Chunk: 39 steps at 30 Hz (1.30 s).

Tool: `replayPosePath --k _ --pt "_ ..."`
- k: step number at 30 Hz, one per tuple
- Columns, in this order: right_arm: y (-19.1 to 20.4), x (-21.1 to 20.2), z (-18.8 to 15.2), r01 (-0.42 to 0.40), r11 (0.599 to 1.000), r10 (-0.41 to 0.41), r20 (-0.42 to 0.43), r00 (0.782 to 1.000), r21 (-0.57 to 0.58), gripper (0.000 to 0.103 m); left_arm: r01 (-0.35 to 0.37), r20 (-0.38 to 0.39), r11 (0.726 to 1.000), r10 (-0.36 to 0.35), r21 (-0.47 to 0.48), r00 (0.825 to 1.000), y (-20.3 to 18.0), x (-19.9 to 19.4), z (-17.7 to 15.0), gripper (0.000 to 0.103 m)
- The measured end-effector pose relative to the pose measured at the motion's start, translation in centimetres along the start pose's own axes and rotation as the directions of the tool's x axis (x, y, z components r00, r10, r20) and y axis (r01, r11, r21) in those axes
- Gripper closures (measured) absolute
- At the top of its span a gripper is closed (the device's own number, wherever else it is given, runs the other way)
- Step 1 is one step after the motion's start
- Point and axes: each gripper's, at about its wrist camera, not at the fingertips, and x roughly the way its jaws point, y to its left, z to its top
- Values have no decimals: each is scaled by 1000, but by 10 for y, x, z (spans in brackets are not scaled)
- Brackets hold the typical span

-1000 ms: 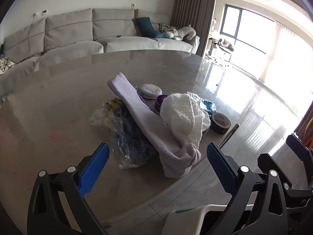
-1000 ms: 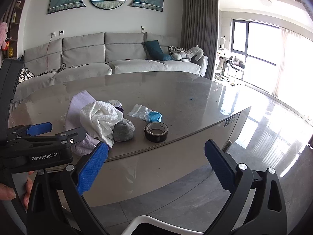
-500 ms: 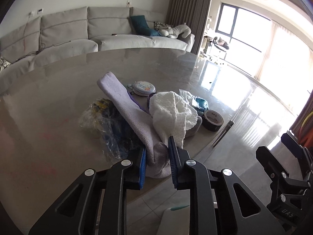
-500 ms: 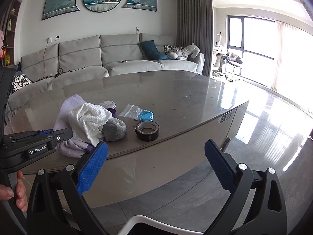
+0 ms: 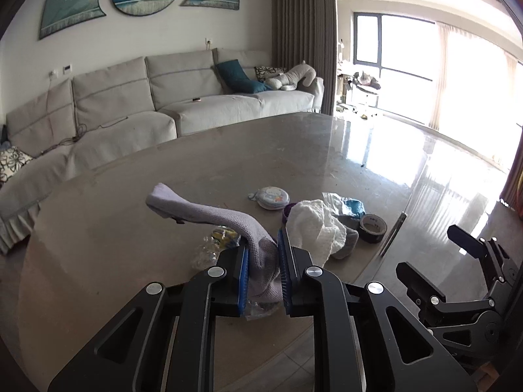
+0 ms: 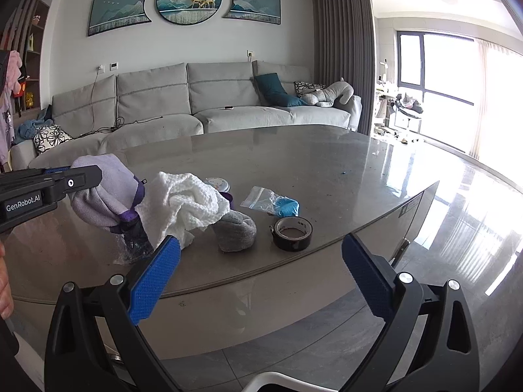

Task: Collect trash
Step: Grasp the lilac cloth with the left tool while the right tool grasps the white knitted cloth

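Note:
My left gripper (image 5: 263, 263) is shut on a lilac sock (image 5: 209, 215) and holds it lifted above the table; it also shows in the right wrist view (image 6: 108, 196). A crumpled clear plastic bag (image 5: 212, 248) lies under it. A white knitted cloth (image 6: 186, 205), a grey balled sock (image 6: 237, 228), a black tape roll (image 6: 292, 232), a zip bag with blue contents (image 6: 274, 202) and a round tin (image 5: 273, 197) lie on the grey table (image 6: 294, 163). My right gripper (image 6: 260, 277) is open and empty, off the table's near edge.
A grey sofa (image 6: 196, 104) with cushions and a plush toy stands behind the table. A glossy tiled floor (image 6: 457, 212) spreads to the right toward bright windows. A white object's rim (image 6: 278, 377) shows below the right gripper.
My left gripper shut on the lilac sock and has lifted it up off the pile. The right gripper stays open and has moved little.

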Motion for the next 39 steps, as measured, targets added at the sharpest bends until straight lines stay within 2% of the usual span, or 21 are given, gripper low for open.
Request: replayPosePath --k 6,12,23,25,26,27,28,35,39 --pt "23 18 13 -52 999 52 8 999 -5 5 -21 23 1000 21 -13 1000 20 -11 10 88" --pt "50 51 19 -100 995 99 -34 994 -15 5 -19 14 1000 19 -5 1000 30 -8 8 88" --pt "78 85 19 -137 989 133 -72 989 -58 6 -41 26 999 41 -21 999 42 -8 8 88" --pt "81 89 19 -146 987 140 -94 986 -68 31 -43 29 999 44 -23 999 44 -8 8 88" --pt "82 92 18 -150 986 141 -111 984 -75 62 -44 32 999 45 -26 998 45 -9 8 88" --pt "82 94 17 -159 985 149 -131 980 -72 83 -44 32 999 45 -30 998 46 -9 8 88" --pt "81 95 16 -159 985 150 -139 979 -60 89 -43 32 999 44 -33 998 46 -10 8 88" --pt "71 77 24 -195 981 194 -109 975 -4 94 -54 48 998 56 -38 997 47 -18 6 88" --pt "68 51 41 -200 980 199 -56 978 -13 94 -48 70 998 51 -45 996 45 -28 10 88"
